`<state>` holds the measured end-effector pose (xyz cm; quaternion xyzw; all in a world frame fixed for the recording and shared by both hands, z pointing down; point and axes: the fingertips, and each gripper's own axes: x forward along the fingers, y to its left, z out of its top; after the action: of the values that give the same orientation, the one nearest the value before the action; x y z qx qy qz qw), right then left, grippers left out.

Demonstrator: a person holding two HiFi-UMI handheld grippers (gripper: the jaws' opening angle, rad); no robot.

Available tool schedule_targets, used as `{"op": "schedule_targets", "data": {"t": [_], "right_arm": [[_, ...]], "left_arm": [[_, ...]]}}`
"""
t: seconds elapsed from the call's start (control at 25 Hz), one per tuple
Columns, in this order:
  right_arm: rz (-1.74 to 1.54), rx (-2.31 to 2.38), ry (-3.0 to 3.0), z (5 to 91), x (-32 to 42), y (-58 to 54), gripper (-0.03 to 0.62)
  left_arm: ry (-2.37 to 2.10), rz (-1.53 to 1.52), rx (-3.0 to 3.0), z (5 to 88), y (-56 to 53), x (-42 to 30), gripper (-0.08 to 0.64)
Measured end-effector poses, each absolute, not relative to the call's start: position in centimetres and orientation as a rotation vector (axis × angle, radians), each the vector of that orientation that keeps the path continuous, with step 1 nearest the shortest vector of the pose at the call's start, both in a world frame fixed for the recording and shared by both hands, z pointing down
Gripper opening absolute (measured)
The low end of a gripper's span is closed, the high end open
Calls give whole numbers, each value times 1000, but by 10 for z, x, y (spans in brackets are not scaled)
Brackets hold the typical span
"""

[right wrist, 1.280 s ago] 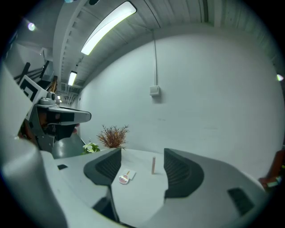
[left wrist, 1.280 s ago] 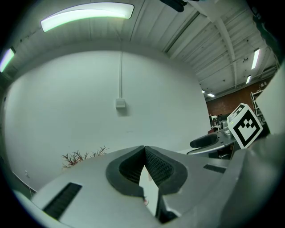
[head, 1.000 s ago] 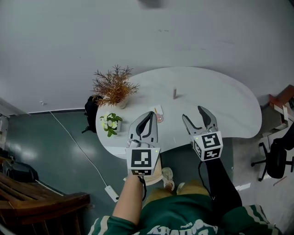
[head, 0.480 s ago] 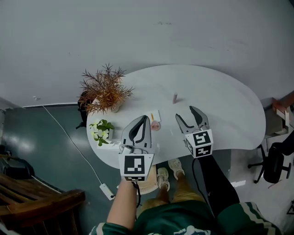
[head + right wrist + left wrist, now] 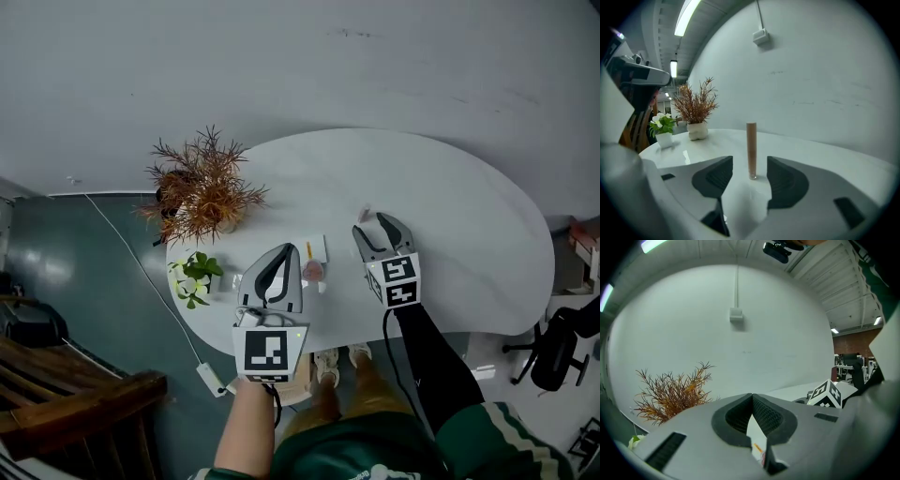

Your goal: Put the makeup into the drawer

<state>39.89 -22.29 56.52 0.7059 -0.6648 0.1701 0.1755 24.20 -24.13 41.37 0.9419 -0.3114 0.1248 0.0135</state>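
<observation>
A slim brownish-pink makeup tube [image 5: 751,149] stands upright on the white oval table [image 5: 450,216]. My right gripper [image 5: 750,183] is open, its jaws closing, with the tube in the gap at its tips and the pads clear of it. From the head view the tube [image 5: 367,213] shows just past the right gripper [image 5: 372,225]. A small white box [image 5: 316,248] with a pink round item [image 5: 314,270] beside it lies at the table's near left. My left gripper [image 5: 289,250] hangs shut and empty just left of the box; its tips [image 5: 751,395] meet.
A dried reddish plant in a white pot [image 5: 202,192] and a small green plant with white flowers [image 5: 192,277] stand at the table's left end. A white cable [image 5: 141,272] runs over the dark floor. An office chair [image 5: 553,347] is at the right.
Both grippers have come forward and down over the table. The right gripper has reached the tube and its jaws have narrowed. The left gripper has stayed shut.
</observation>
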Motion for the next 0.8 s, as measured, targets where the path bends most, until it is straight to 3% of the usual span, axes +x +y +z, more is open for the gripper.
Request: {"op": "schedule_targets", "data": {"t": [0.4, 0.44, 0.48, 0.8], "right_arm": [[518, 1930, -1949, 588, 399, -244, 194], [512, 1924, -1956, 589, 400, -245, 156], [500, 1911, -1964, 589, 400, -245, 74], [459, 1890, -1981, 571, 405, -237, 71]], "left_arm": [[-1011, 446, 2870, 437, -248, 246, 0], [-1009, 451, 2867, 439, -247, 247, 0], [-1002, 454, 2864, 440, -246, 248, 0], [-1078, 470, 2913, 426, -243, 247, 0]]}}
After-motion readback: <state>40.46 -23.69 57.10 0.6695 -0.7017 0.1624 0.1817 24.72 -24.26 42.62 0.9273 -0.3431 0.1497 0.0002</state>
